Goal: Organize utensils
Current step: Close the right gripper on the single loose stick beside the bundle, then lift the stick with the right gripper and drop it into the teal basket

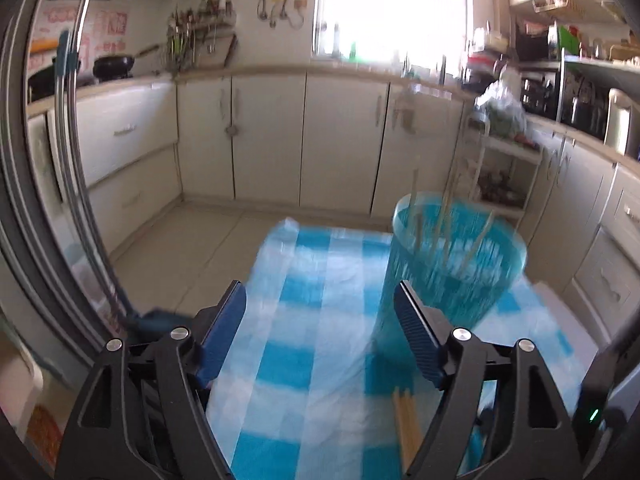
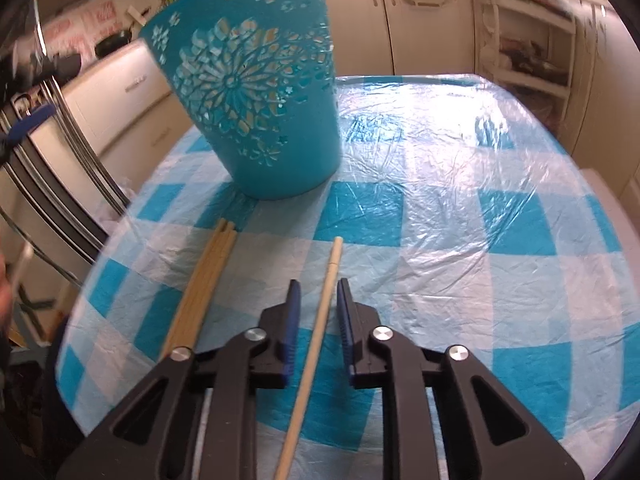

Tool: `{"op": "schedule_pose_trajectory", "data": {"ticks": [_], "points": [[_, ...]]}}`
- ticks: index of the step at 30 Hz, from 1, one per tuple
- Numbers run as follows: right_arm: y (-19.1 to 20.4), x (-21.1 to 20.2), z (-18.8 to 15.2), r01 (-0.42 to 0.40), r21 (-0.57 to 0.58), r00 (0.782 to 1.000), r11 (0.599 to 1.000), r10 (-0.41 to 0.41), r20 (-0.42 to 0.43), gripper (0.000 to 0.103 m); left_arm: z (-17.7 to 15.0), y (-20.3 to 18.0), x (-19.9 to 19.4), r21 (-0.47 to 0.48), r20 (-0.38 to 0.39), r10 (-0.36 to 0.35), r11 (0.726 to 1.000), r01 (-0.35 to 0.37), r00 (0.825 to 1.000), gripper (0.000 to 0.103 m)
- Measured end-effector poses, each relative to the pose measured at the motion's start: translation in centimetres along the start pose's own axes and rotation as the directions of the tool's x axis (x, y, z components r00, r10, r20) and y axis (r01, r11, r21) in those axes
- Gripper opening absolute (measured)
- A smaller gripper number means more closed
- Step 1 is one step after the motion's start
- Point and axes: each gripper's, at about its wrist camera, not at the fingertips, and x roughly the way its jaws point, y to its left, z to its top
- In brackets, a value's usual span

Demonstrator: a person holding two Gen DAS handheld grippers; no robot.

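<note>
Your right gripper (image 2: pixel 318 312) straddled the pale chopstick (image 2: pixel 316 332), fingers apart; closing squarely mid-shaft looked best. Left gripper (image 1: pixel 320 320) hung wide open.

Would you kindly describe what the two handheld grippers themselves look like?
Both look alike. The left gripper and right gripper have matte black frames with triangular cut-outs and round silver pivot pins. The jaws carry dark blue ribbed pads. A small green light glows on black housing at the left view's edge. No cables, sleeves or markings are visible.
</note>
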Motion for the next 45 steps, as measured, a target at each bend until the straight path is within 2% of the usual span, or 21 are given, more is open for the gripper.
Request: {"op": "schedule_pose_trajectory", "data": {"ticks": [1,3,6,10,15,20,24,34,45], "points": [[0.4,0.0,0.0,0.023,-0.026,1.000,0.999,-0.023,0.000,0.014,-1.8,0.5,1.0,0.004,-0.062,0.005,1.000,-0.005,0.998,0.073],[1.1,0.0,-0.1,0.045,-0.086,0.999,0.995,-0.046,-0.009,0.010,-3.9,0.8,2.5,0.011,-0.130,0.003,1.000,-0.001,0.992,0.073],[0.8,-0.3,-0.3,-0.005,-0.085,0.999,0.996,0.002,-0.042,0.008,-5.5,0.5,3.9,0.030,-0.187,-0.002,1.000,0.007,0.982,0.073],[0.7,-0.5,-0.4,0.003,-0.097,0.998,0.995,-0.009,-0.063,0.008,-6.9,-0.1,5.3,0.038,-0.242,-0.023,0.999,0.033,0.970,0.073],[1.4,-0.6,-0.7,0.036,-0.131,0.997,0.991,-0.043,-0.056,0.008,-7.3,-0.4,6.1,0.030,-0.266,-0.026,0.999,0.035,0.964,0.075],[-0.1,-1.0,-1.1,-0.023,0.001,0.999,1.000,0.023,-0.036,0.007,-7.1,-0.5,6.1,0.030,-0.264,-0.024,0.999,0.033,0.964,0.078],[-1.0,-1.3,-1.1,-0.058,0.066,0.998,0.996,0.060,-0.035,0.006,-7.1,-0.6,6.2,0.040,-0.270,-0.018,0.999,0.029,0.963,0.079],[-2.0,-4.1,-0.9,-0.161,0.130,0.987,0.978,0.159,0.025,0.006,-7.4,-1.0,6.5,0.050,-0.281,-0.007,0.999,0.022,0.960,0.080],[-1.9,-5.6,-0.1,-0.225,0.155,0.973,0.962,0.215,0.079,0.006,-7.6,-1.2,6.6,0.054,-0.290,0.000,0.998,0.016,0.957,0.081]]}}
